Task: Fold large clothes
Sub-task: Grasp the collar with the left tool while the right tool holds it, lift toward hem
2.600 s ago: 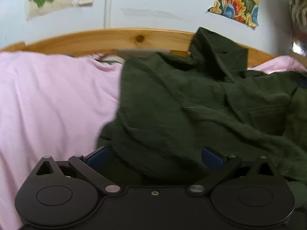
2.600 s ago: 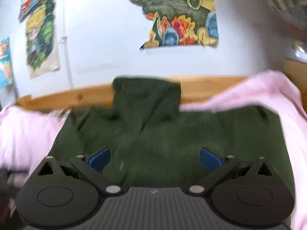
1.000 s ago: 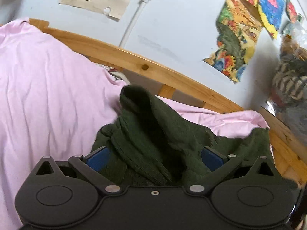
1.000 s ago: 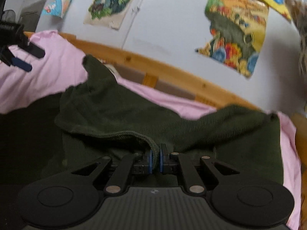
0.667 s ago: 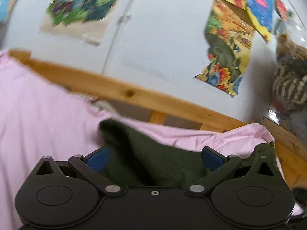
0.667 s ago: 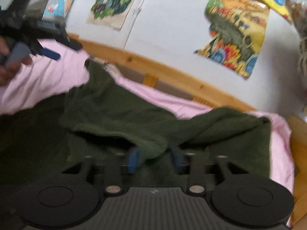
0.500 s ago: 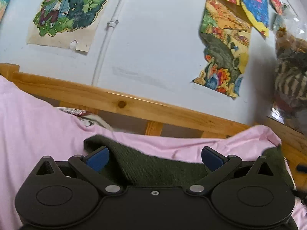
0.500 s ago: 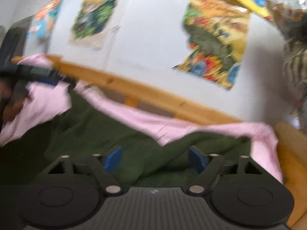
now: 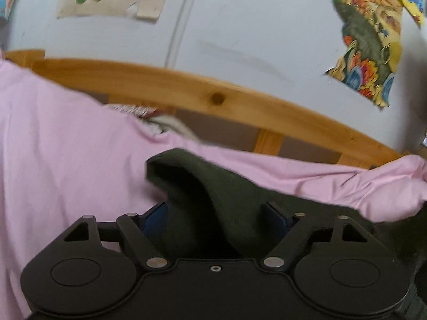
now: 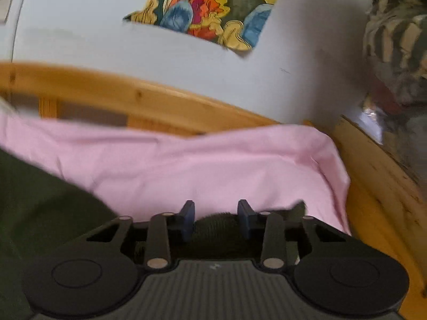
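Observation:
The dark green garment (image 9: 213, 186) lies on the pink sheet (image 9: 66, 146). In the left wrist view a raised fold of it runs back between the blue pads. My left gripper (image 9: 216, 217) is closing around that fold, and the pads still stand wide of the cloth. In the right wrist view the garment (image 10: 40, 208) fills the lower left, and a small hump of its edge sits between the fingers. My right gripper (image 10: 215, 220) is closing on that hump with a narrow gap; a firm pinch does not show.
A wooden bed rail (image 9: 213, 93) runs along the far side under a white wall with colourful posters (image 10: 208, 8). A wooden side rail (image 10: 379, 186) bounds the bed at the right, with a striped bundle (image 10: 395, 40) above it. The pink sheet (image 10: 213, 165) is bunched at that corner.
The right gripper let go of the pinched fold, opened, swung right to the bed's corner and narrowed again over the garment's edge. The left gripper shifted along the bed and its jaws narrowed.

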Available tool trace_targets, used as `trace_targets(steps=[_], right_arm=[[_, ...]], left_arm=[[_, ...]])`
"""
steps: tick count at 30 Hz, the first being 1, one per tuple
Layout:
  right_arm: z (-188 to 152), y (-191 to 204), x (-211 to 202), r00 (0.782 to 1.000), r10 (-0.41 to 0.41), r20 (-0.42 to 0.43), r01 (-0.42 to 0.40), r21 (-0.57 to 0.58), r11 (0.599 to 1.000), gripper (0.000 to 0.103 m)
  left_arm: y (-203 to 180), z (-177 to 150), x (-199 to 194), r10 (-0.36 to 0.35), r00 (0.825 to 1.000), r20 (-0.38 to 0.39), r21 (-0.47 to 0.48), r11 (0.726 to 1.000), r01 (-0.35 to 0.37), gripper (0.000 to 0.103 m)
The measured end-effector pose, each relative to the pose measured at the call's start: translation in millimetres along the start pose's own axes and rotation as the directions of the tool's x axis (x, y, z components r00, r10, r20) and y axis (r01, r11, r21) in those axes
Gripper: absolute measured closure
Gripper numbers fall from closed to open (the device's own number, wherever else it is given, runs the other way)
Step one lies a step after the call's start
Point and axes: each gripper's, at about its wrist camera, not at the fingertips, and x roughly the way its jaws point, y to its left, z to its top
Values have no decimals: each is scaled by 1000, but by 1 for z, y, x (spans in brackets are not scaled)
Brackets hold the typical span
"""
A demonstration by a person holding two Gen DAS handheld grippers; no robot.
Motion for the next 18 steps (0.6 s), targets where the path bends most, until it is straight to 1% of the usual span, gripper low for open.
trace_targets(steps=[1, 3, 5, 6, 7, 8, 10, 12, 13, 14, 15, 16, 17, 18], right_arm=[[-11, -2, -7, 1000, -10, 11, 10, -24, 1000, 70], [-45, -7, -25, 999, -29, 38, 32, -88, 996, 70], [-75, -10, -35, 997, -29, 65, 36, -117, 993, 70], [-93, -9, -38, 997, -33, 69, 41, -123, 992, 69], [-108, -8, -33, 998, -25, 56, 31, -116, 993, 68], [-119, -7, -29, 998, -18, 61, 23, -94, 995, 68], [-138, -3, -20, 994, -26, 110, 34, -69, 997, 66], [-139, 4, -15, 990, -44, 133, 54, -75, 996, 64], [-137, 2, -17, 991, -40, 129, 48, -56, 997, 64], [-134, -2, -21, 992, -23, 120, 26, -24, 999, 61], [-129, -9, -27, 993, 1, 115, -2, 8, 1000, 59], [-128, -13, -40, 992, 21, 126, -25, 30, 999, 52], [-125, -16, -52, 989, 23, 149, -28, 33, 999, 43], [-125, -16, -69, 979, 10, 204, -15, 19, 1000, 38]], left_arm=[[6, -3, 3, 8, 1000, -6, 1, 1000, -8, 24], [17, -8, 10, 18, 999, -33, -7, 1000, -19, 25], [26, -15, 20, 45, 995, -92, -19, 999, -47, 28], [29, -17, 26, 68, 991, -116, -9, 998, -70, 28], [30, -19, 30, 93, 989, -117, 11, 996, -92, 28], [31, -20, 31, 101, 988, -113, 24, 995, -99, 26], [31, -20, 32, 102, 988, -117, 27, 995, -99, 25], [30, -18, 29, 109, 987, -120, 38, 994, -105, 25], [31, -16, 24, 121, 986, -116, 37, 992, -117, 25], [31, -14, 16, 130, 987, -99, 32, 991, -127, 24], [32, -13, 7, 138, 988, -72, 26, 990, -137, 19], [33, -13, -3, 138, 990, -36, 21, 990, -138, 16], [34, -13, -14, 129, 992, 7, 20, 991, -129, 13], [34, -13, -22, 115, 992, 47, 28, 993, -117, 12]])
